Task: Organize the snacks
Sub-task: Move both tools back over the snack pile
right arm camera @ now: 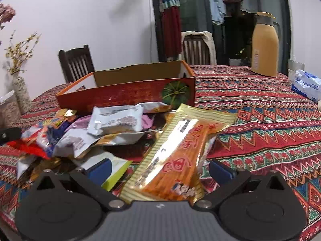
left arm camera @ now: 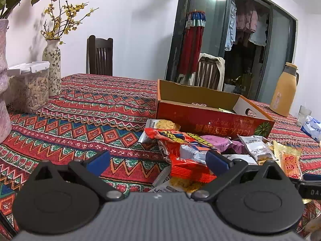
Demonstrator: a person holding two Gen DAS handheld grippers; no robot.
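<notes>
Orange snack packet (right arm camera: 176,160) nearest, snack pile (right arm camera: 104,128), open carton (right arm camera: 128,94), thermos (right arm camera: 264,46) beyond

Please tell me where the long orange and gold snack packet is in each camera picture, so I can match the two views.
Left wrist view: the orange and gold snack packet lies at the right edge of the snack pile, beyond the right finger.
Right wrist view: the same packet fills the centre foreground, between the open fingers.
Shared landmark: the orange cardboard box behind the pile.
</notes>
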